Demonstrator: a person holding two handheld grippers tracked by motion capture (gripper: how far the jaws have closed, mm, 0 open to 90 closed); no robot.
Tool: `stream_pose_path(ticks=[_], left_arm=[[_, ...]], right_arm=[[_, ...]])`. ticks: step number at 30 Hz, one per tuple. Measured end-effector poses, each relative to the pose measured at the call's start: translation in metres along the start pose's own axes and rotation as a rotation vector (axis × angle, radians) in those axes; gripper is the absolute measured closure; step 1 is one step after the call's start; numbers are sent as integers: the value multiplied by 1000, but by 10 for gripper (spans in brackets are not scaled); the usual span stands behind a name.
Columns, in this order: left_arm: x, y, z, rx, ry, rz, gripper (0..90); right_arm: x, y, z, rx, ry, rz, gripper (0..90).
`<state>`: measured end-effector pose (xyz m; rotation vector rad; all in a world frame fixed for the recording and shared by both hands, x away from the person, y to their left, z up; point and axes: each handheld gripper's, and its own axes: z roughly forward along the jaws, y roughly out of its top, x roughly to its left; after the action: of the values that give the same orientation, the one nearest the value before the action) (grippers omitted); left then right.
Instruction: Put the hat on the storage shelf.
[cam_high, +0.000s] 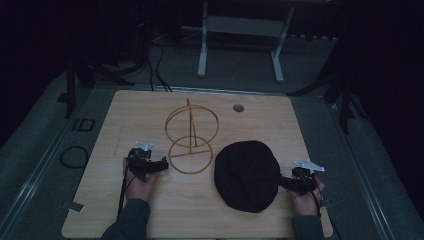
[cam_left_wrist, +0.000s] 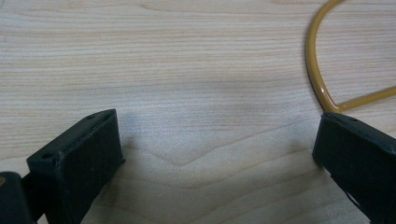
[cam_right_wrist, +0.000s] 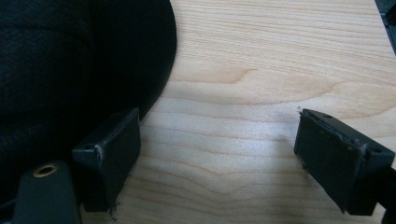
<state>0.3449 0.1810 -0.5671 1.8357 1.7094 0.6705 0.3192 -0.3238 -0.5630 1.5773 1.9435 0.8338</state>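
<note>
High view, round black fabric cap (cam_high: 247, 175), yellow wire stand (cam_high: 191, 137)

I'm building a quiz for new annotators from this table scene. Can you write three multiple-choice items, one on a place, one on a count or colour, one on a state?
1. Where does the black hat lie?
A. Beside the right gripper
B. On top of the wire stand
C. On the floor

2. What colour is the wire stand?
A. Silver
B. Yellow-gold
C. Red

3. How do the left gripper jaws stand?
A. Shut on the stand
B. Shut on the hat
C. Open, nothing between them

Key:
1 A, the hat's edge lies by the right gripper on the table.
2 B, its rings look golden.
3 C, bare wood shows between the jaws.
</note>
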Motion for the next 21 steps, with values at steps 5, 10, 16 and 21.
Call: stream_pose_path(ticks=[5, 10, 16, 21], left_arm=[[0, 0, 0, 0, 0, 1, 7], [0, 0, 0, 0, 0, 1, 8], [0, 0, 0, 0, -1, 1, 8], [0, 0, 0, 0, -2, 2, 7]], right_arm=[[-1, 0, 0, 1, 10, -9, 144], [-2, 1, 1, 0, 13, -12, 150], [-1, 5, -2, 32, 19, -19, 238], [-5, 10, -7, 78, 51, -42, 331]])
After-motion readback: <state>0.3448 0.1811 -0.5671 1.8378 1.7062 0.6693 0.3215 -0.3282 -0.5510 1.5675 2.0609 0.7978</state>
